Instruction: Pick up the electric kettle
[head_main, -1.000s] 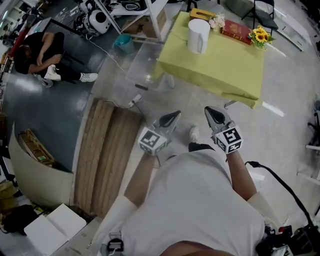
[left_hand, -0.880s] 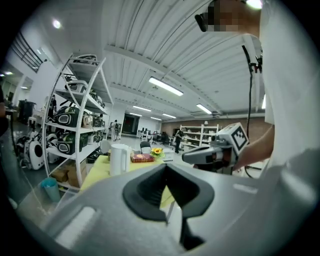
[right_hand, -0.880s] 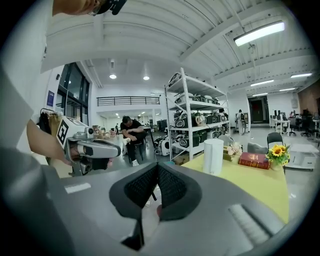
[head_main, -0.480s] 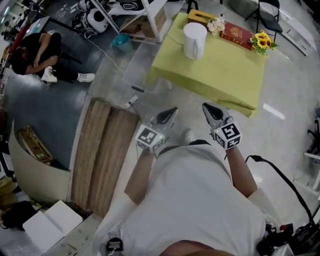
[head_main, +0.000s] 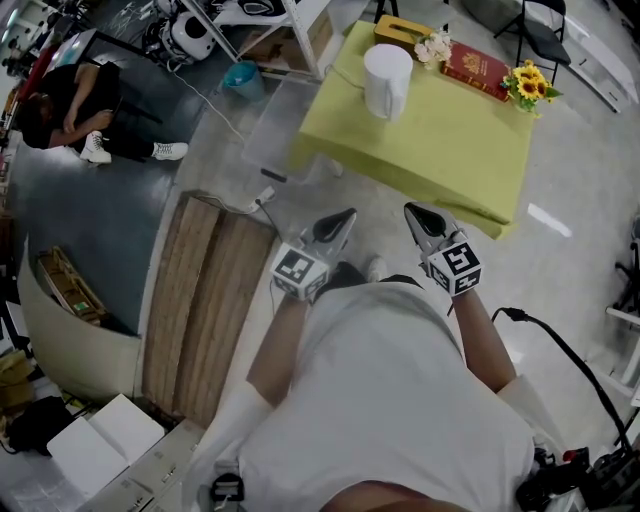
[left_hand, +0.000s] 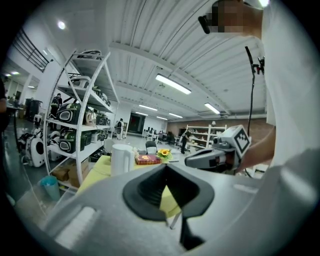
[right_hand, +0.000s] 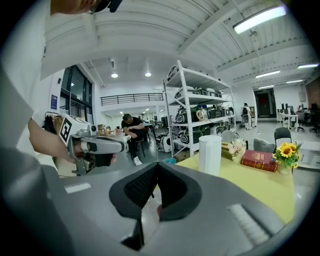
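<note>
Closer now, tall white electric kettle stands upright

I see a yellow-green cloth-covered bench carrying a white cylindrical electric kettle, a red hardcover book and a small sunflower bunch.

left gripper: jaws together, empty
kettle: ahead-left of tips, on yellow table
right gripper: just right of tips

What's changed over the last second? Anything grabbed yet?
The person stepped toward the table; the left claw and right claw came nearer its front edge. Nothing taken hold of or let go. Both claws stayed shut and empty, side by side; the kettle, book and sunflowers are unmoved on the table.
</note>
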